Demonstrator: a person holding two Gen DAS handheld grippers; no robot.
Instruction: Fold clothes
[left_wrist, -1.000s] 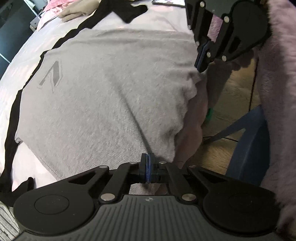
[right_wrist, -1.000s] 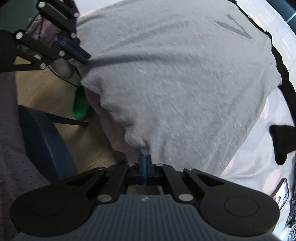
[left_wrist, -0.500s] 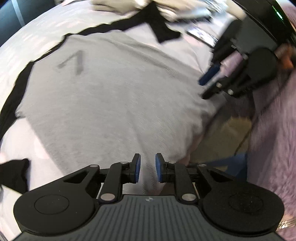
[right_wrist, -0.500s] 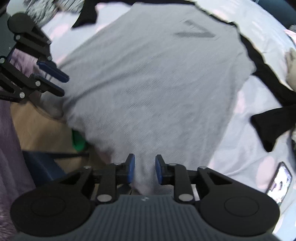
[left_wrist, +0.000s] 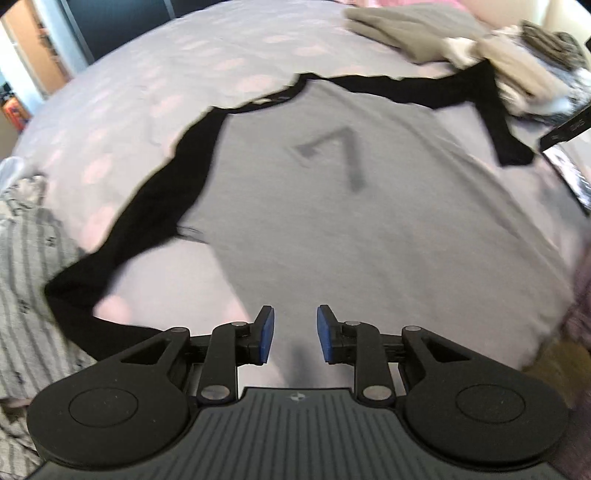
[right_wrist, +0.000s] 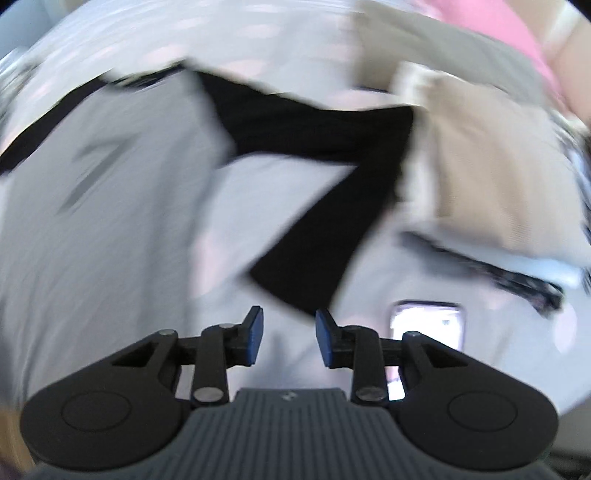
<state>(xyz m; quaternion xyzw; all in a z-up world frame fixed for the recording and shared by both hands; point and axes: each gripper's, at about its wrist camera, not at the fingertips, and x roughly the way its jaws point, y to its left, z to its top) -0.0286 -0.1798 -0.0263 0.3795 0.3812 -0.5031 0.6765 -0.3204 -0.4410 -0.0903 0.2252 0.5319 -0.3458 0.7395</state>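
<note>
From the left wrist view, the left hand-held gripper (left_wrist: 291, 334) hangs above the near edge of a grey long-sleeved shirt with black sleeves and a dark "7" on it (left_wrist: 369, 221). Its blue pads (left_wrist: 266, 334) stand a modest way apart and are opening, with nothing between them. The shirt lies spread flat on a bed with a pale lilac cover dotted with pink spots (left_wrist: 147, 92). One black sleeve (left_wrist: 147, 221) trails down the left side of the shirt, bent and rumpled; the other black sleeve (left_wrist: 491, 110) runs along the top right and hooks downward. A striped grey-and-white cloth (left_wrist: 29, 266) lies at the left edge of the bed. A heap of beige and olive clothes (left_wrist: 443, 40) sits at the far right, touching that sleeve's bend.

From the right wrist view, which is blurred, the right hand-held gripper (right_wrist: 288, 338) hovers over the bed cover just beside the shirt's right edge (right_wrist: 110, 221). Its jaws are partly apart and opening, empty. The black sleeve (right_wrist: 317, 155) folds in a sharp bend, its cuff end near the gripper's tips. A beige folded garment (right_wrist: 491, 158) lies to the right, and a phone with a lit screen (right_wrist: 428, 321) rests on the cover behind the right finger.
</note>
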